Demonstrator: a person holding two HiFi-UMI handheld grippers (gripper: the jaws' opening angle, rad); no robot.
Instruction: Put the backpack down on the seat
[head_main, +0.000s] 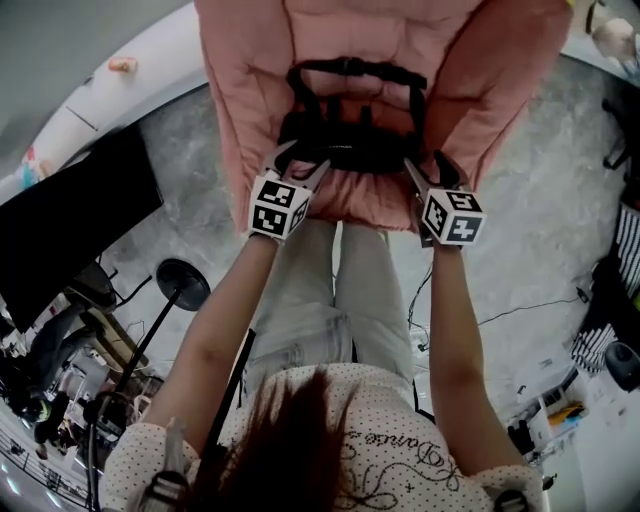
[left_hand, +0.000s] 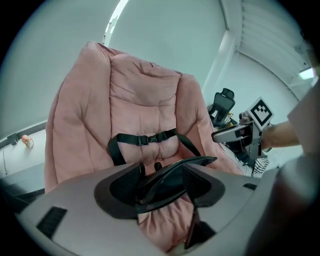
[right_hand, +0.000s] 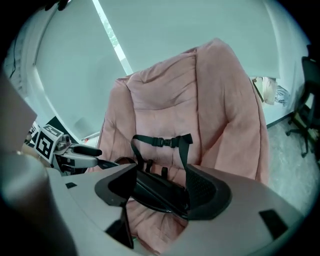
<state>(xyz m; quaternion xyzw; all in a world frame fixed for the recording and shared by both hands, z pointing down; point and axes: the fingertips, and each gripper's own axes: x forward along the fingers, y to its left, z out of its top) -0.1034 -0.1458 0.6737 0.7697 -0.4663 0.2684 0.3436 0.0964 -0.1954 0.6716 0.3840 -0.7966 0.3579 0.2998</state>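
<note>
Judging the step as release, right at the end of the task: seeing the backpack (head_main: 350, 140) already down on the pink seat (head_main: 345, 198), straps facing up, chest strap (left_hand: 150, 138) buckled and lying against the chair back (left_hand: 145, 95). Reading the left gripper (left_hand: 164, 184) as spread wide, with the backpack's near edge between the jaws but not pinched. Same for the right gripper (right_hand: 161, 192): spread wide, backpack rim through the gap, no squeeze visible. Next move, probably: pull both straight back toward the body, kept level, without hooking the rim or a loose strap on either jaw. Worth checking that the backpack sits far enough in. Cannot tell how much overhangs the seat's front lip, with both grippers right at it. Little room sideways, given the padded wings (head_main: 235, 110) close on both flanks of the backpack. Plenty of room backward over the legs (head_main: 340, 290) and the open floor (head_main: 520, 250). Round black stand base (head_main: 182, 283) well off to the left, clear of that retreat path.
</note>
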